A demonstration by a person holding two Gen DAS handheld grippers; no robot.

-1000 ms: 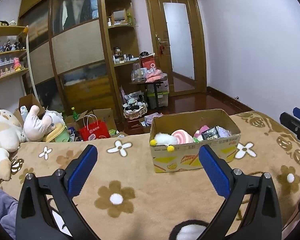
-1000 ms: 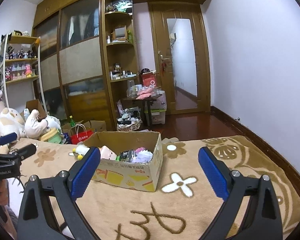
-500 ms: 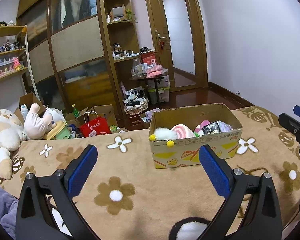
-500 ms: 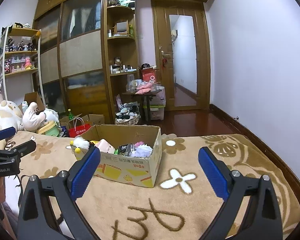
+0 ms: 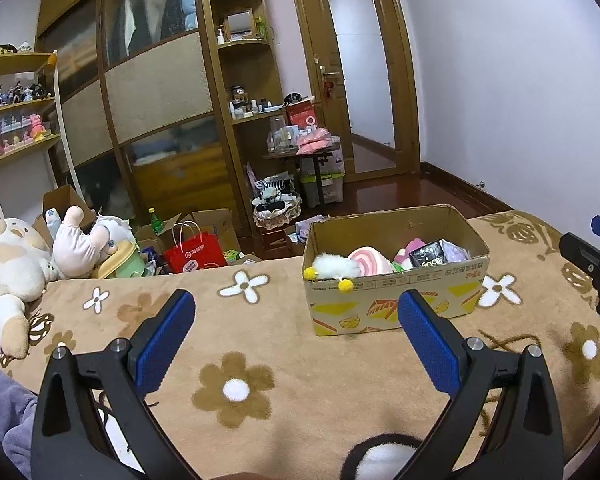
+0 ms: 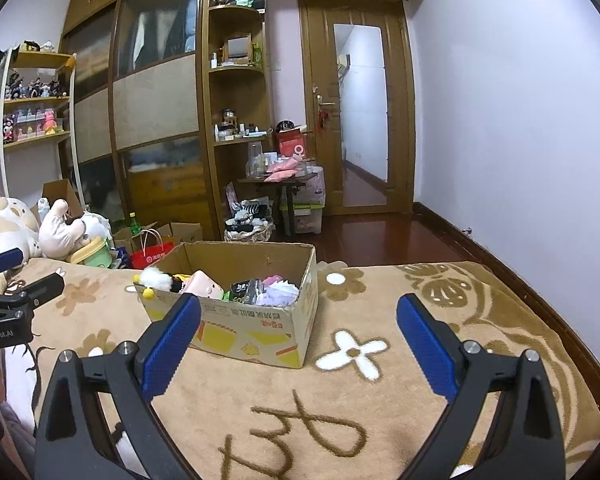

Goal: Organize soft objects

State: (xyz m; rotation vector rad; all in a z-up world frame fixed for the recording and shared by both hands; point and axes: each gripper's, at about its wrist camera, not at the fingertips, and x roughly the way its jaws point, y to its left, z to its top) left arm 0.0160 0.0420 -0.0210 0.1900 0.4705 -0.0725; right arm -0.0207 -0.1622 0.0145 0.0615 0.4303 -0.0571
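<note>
A cardboard box (image 5: 396,304) (image 6: 256,332) stands on a tan flowered blanket (image 5: 260,340) (image 6: 380,400). Inside it lie a white fluffy toy with yellow pompoms (image 5: 334,267) (image 6: 156,278), a pink swirl plush (image 5: 370,262), a black packet (image 5: 428,256) (image 6: 246,292) and lilac soft items (image 6: 278,292). My left gripper (image 5: 296,332) hovers open in front of the box, nothing between its blue pads. My right gripper (image 6: 298,340) is open too, nearer the box's right corner, holding nothing. Each gripper shows at the edge of the other's view.
Large plush animals (image 5: 16,260) (image 6: 56,232) lie at the blanket's left end. Beyond the bed are a red paper bag (image 5: 194,256), open cartons, a wardrobe with shelves (image 5: 160,100), a small cluttered table (image 5: 300,152) and a wooden door (image 6: 360,120). The wall (image 6: 520,120) runs along the right.
Both views have risen and tilted slightly, so the box sits a little lower and farther in the frame. Both grippers stay open; nothing in the box has moved.
</note>
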